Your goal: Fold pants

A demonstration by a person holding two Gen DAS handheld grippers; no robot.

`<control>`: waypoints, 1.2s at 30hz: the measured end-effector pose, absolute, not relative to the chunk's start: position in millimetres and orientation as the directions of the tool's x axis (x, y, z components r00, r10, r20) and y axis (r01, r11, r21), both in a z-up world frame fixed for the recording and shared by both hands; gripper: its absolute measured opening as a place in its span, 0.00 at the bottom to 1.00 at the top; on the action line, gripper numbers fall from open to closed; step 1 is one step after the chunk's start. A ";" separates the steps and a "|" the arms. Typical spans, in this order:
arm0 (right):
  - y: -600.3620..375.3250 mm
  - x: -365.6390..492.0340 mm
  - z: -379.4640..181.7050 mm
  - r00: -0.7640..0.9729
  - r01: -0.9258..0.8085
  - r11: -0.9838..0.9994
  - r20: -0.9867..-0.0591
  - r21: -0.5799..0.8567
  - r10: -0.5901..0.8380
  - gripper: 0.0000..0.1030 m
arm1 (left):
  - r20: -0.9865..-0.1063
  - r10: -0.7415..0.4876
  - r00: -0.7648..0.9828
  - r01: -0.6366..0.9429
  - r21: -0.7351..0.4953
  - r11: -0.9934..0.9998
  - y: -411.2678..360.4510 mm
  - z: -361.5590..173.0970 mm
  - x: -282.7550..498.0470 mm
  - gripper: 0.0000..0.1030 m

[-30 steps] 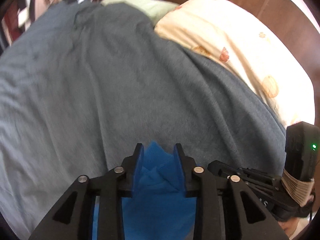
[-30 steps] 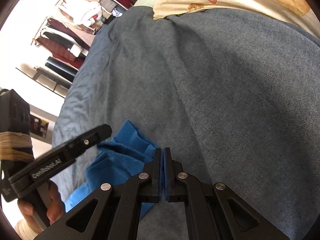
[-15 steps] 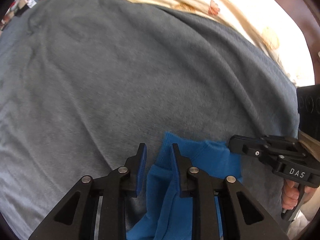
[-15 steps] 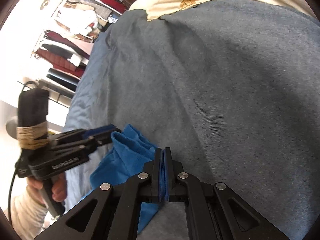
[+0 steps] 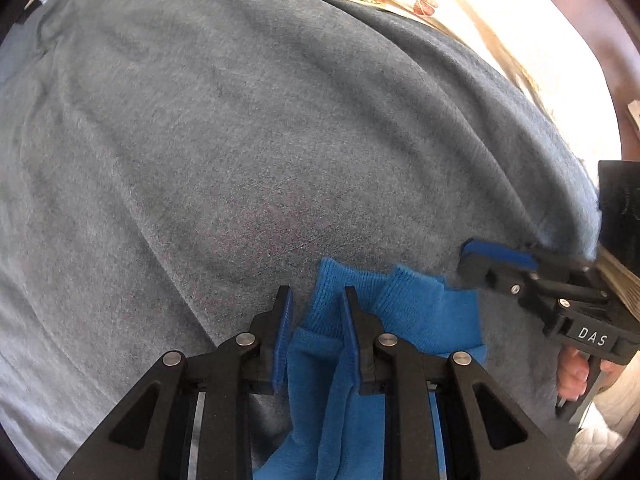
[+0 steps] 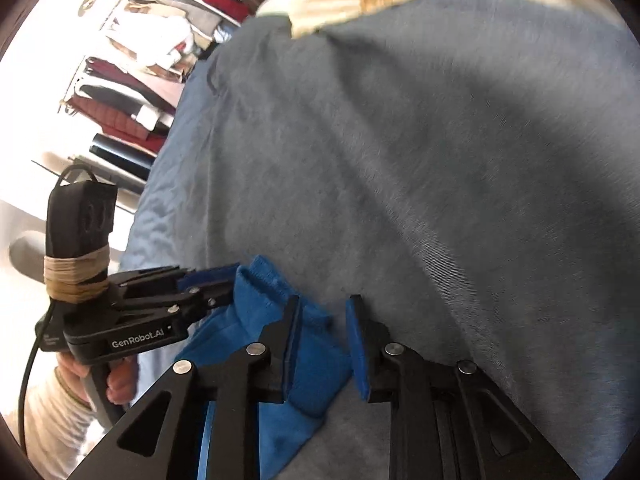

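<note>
The blue pants (image 5: 424, 312) lie bunched on the grey blanket (image 5: 240, 140) at the near edge of the bed. My left gripper (image 5: 316, 308) is open, with blue cloth lying between its fingers. My right gripper (image 6: 324, 312) is open too, its left finger over the edge of the pants (image 6: 272, 304), nothing pinched. In the left wrist view the right gripper (image 5: 496, 260) sits just right of the pants. In the right wrist view the left gripper (image 6: 208, 284) touches the pants from the left.
A cream pillow with orange prints (image 5: 460, 12) lies at the head of the bed. Shelves with folded clothes (image 6: 132, 64) stand beyond the bed's left side. The blanket is wrinkled, with folds across the middle.
The right gripper has opened and let go of the blue cloth. The left gripper has stayed open. The pants now rest lower on the blanket.
</note>
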State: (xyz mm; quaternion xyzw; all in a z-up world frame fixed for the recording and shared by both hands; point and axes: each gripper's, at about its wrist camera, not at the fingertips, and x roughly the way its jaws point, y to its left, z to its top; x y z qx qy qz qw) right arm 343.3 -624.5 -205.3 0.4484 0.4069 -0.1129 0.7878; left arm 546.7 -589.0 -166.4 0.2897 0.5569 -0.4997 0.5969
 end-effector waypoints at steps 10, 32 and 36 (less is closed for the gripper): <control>-614.7 354.8 -203.6 0.581 0.390 0.794 -0.794 0.466 0.181 0.23 | -0.957 -0.269 -0.113 0.924 -0.200 0.326 -589.9 -171.8 531.1 0.23; -621.5 346.1 -209.4 0.653 0.452 0.622 -0.712 0.640 0.259 0.09 | -0.901 -0.397 -0.174 0.908 -0.303 0.289 -589.0 -150.9 526.7 0.06; -622.3 322.0 -184.0 0.677 0.506 0.608 -0.719 0.611 0.158 0.08 | -0.900 -0.398 -0.177 0.927 -0.289 0.241 -606.6 -152.0 515.1 0.06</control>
